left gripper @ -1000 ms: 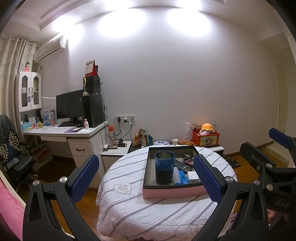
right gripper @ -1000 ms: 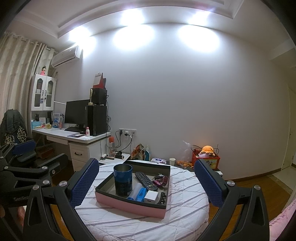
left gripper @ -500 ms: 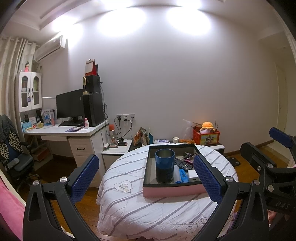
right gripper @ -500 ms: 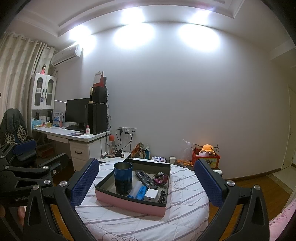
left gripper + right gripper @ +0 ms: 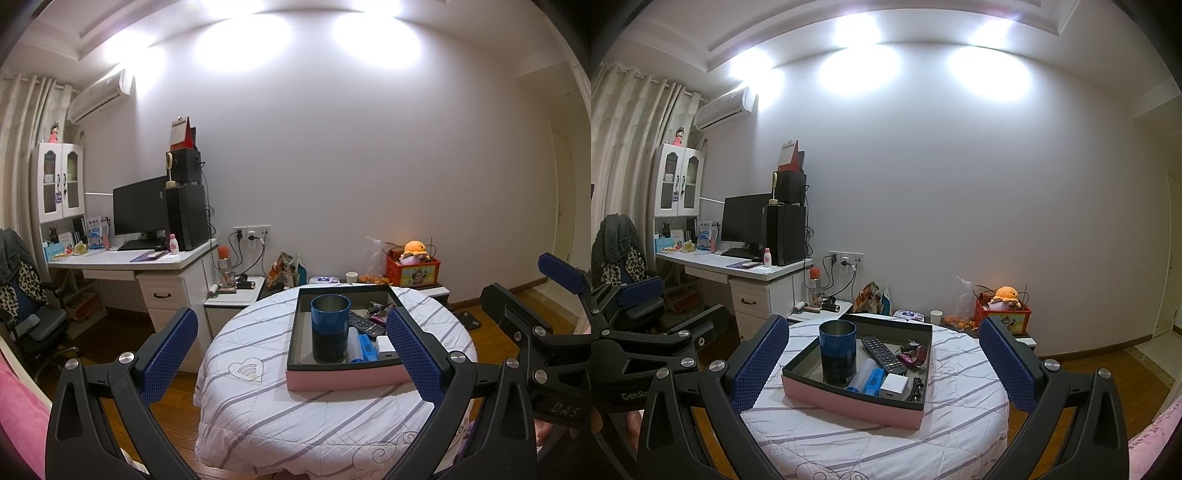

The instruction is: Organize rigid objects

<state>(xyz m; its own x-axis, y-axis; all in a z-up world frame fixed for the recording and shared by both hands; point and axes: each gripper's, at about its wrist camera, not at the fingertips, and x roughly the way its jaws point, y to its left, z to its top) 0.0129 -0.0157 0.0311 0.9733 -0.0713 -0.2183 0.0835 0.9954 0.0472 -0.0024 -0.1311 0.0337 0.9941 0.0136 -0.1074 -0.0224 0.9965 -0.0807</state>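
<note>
- Round table, striped cloth; pink tray ahead, between both jaw pairs
- blue cup, remote, white box already sit inside
- left gripper, right gripper: spread wide, holding nothing
- fits sorting done or unloading pending; can't tell

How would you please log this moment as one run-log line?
left gripper: open, empty | right gripper: open, empty | pink tray: on round table, holds blue cup, remote
</note>
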